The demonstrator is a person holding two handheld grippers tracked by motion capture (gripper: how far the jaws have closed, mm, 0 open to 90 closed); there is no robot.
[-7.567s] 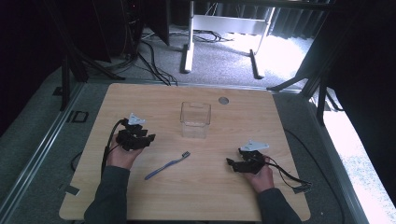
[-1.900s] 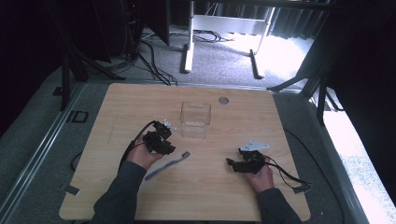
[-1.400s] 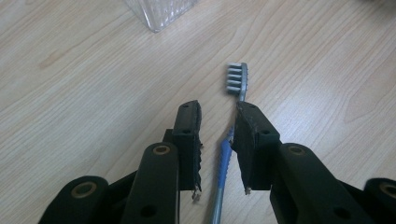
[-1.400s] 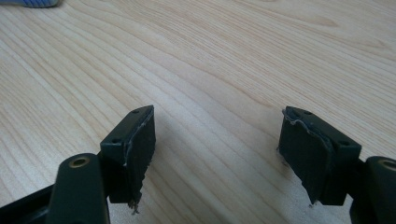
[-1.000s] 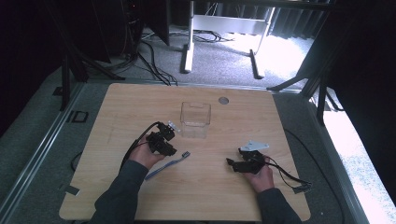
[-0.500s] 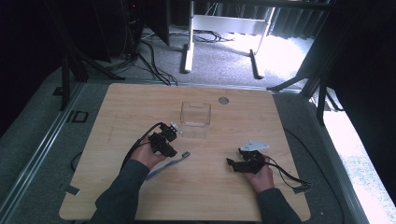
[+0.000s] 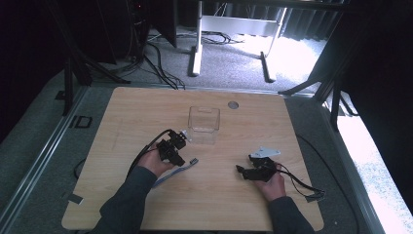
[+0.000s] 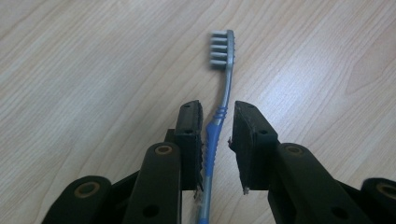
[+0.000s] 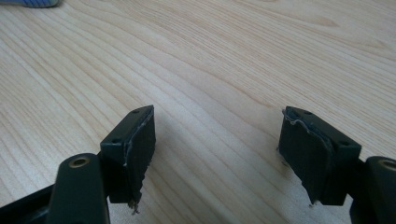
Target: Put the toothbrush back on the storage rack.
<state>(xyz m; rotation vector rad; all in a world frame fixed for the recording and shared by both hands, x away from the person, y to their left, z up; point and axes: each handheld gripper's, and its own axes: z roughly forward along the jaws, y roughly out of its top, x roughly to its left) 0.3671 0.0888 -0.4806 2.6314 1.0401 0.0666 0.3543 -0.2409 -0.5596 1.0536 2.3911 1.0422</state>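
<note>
A blue and grey toothbrush (image 7: 179,170) lies flat on the wooden table (image 7: 146,112), its bristle head (image 8: 223,48) pointing away from my left gripper. My left gripper (image 8: 217,108) is down at the table with its jaws on either side of the blue handle. The left pad is close against the handle and a gap remains at the right pad. In the high view the left gripper (image 7: 177,160) sits just in front of a clear plastic box (image 7: 203,124). My right gripper (image 7: 239,169) rests at the front right, jaws wide apart over bare wood (image 9: 219,114).
The clear box stands open-topped at the table's middle back. A round grey grommet (image 7: 233,104) is set in the wood behind it. Cables trail from both grippers. Dark stands and a metal frame sit on the floor beyond the far edge.
My left gripper has moved from the table's left side to the toothbrush and come down over its handle. The right gripper has stayed put.
</note>
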